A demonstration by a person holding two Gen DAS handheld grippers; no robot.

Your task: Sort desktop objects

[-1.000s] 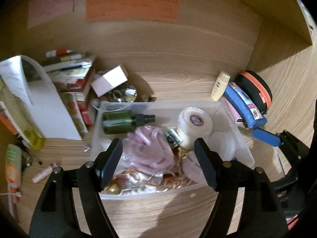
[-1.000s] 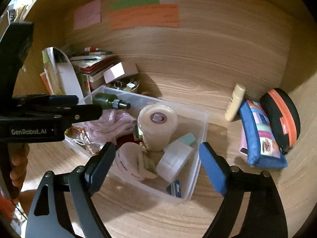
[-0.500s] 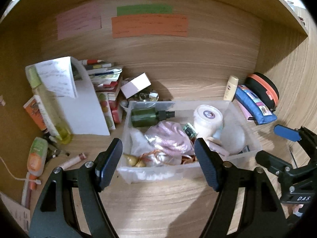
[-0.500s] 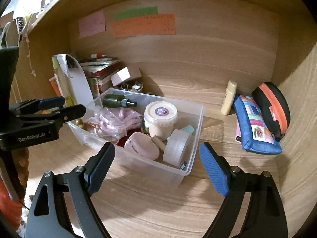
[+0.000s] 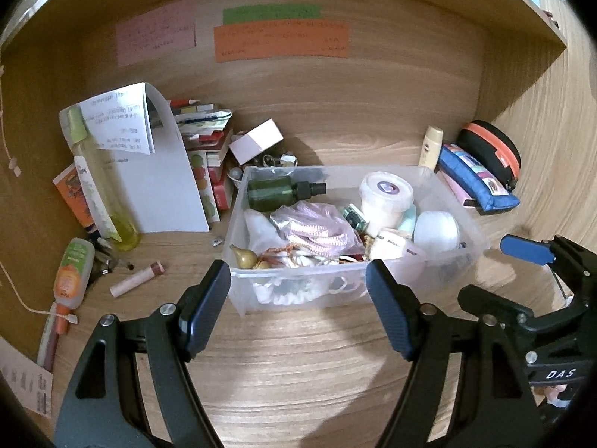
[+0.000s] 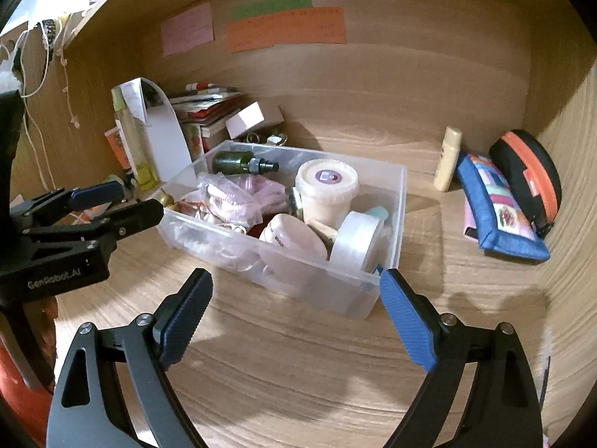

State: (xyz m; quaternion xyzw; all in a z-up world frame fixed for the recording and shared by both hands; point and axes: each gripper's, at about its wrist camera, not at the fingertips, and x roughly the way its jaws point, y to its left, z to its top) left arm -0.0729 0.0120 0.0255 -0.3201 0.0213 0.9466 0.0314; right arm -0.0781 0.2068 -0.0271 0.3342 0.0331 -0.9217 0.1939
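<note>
- Clear plastic bin (image 5: 440,265) sat on the wooden desk (image 5: 298,366), holding a dark green spray bottle (image 5: 276,191) along its far wall, a pink mesh bundle (image 5: 317,229) in the middle and a white lidded tub (image 5: 386,196) toward the right.
- Left gripper (image 5: 298,310) hung in front of the bin's near wall with its jaws wide and nothing between them.
- Right gripper (image 6: 294,319) stood off the bin's near corner; its jaws had just been opening further, and they were wide, with nothing gripped.
- Beside the bin's right end, against the back panel, stood a cream tube (image 6: 447,158), then a blue pouch (image 6: 496,212) and a black case with an orange zip (image 6: 530,175).
- Left of the bin lay a lip balm stick (image 5: 136,279), an orange-labelled bottle (image 5: 71,272) and a curled white sheet (image 5: 160,183) before stacked books (image 5: 212,171).
- 3 coloured paper notes (image 5: 280,39) were stuck on the back panel.
</note>
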